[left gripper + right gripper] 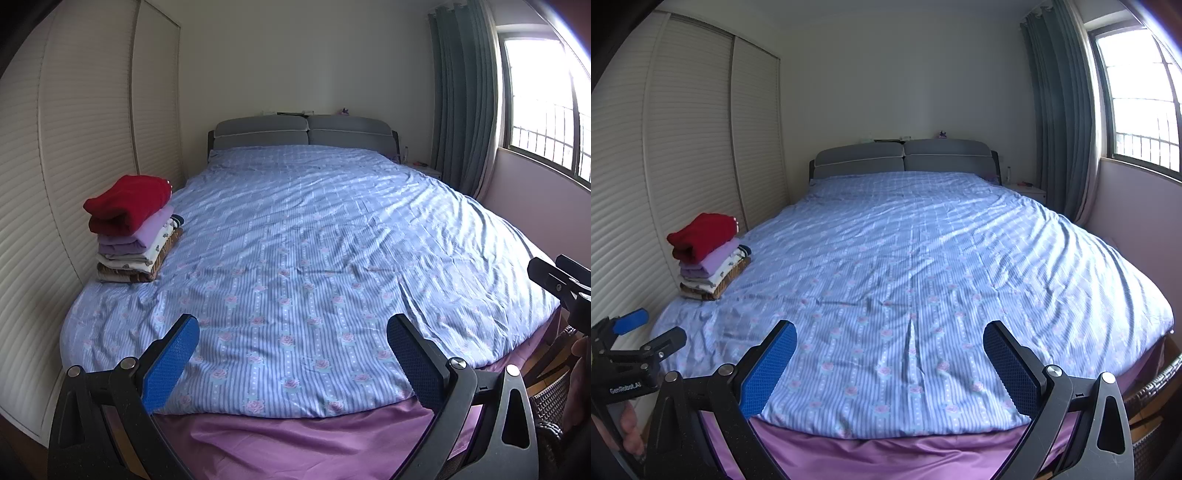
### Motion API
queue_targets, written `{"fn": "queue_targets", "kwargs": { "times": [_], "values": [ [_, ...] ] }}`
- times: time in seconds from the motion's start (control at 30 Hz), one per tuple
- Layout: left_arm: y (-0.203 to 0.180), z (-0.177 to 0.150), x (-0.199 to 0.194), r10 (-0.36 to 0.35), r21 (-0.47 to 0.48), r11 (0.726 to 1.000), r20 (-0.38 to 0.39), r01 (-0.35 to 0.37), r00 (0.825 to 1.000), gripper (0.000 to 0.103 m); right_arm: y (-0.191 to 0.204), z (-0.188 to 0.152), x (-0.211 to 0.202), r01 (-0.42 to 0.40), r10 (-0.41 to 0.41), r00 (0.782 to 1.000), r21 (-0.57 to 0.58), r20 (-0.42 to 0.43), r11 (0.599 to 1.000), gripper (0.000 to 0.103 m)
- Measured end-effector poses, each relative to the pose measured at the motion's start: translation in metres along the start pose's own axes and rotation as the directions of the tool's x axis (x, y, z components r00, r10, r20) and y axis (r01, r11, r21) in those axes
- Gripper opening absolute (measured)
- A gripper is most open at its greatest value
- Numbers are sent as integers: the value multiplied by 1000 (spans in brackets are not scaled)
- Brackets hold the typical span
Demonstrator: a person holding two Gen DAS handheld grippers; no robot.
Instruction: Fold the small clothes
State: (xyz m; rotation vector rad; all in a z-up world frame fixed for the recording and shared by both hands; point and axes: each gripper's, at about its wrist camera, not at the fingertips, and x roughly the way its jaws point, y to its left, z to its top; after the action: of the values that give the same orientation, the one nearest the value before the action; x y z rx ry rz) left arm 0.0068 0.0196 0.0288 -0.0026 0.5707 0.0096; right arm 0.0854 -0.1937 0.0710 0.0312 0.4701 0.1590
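A stack of folded small clothes lies on the left side of the bed, with a red garment on top, then purple, white patterned and brown ones. It also shows in the right wrist view. My left gripper is open and empty over the foot of the bed, well short of the stack. My right gripper is open and empty over the foot of the bed. Each gripper shows at the edge of the other's view: the right one and the left one.
The bed has a blue striped floral duvet over a purple sheet, and a grey headboard. A louvred wardrobe lines the left side. Curtains and a window are at right. A wicker basket stands at bottom right.
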Motion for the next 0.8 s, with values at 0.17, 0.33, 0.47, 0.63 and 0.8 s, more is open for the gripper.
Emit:
{"fn": "queue_targets", "kwargs": {
  "times": [0.17,0.33,0.47,0.63,0.8],
  "values": [
    [1,0,0,-1,-6,1000,-7,1,1000,103,0,0,0,0,0,1000,-1,1,1000,102],
    [1,0,-1,0,0,1000,1,0,1000,103,1,1,1,-4,4,1000,1,-2,1000,102],
    [-3,1,-3,-2,4,1000,4,2,1000,103,1,1,1,-4,4,1000,1,-3,1000,102],
    [-5,2,-3,-10,-2,1000,2,10,1000,103,2,1,1,-6,6,1000,4,-5,1000,102],
    [-6,2,-4,-7,7,1000,7,7,1000,103,2,1,1,-6,6,1000,2,-4,1000,102]
  ]
}}
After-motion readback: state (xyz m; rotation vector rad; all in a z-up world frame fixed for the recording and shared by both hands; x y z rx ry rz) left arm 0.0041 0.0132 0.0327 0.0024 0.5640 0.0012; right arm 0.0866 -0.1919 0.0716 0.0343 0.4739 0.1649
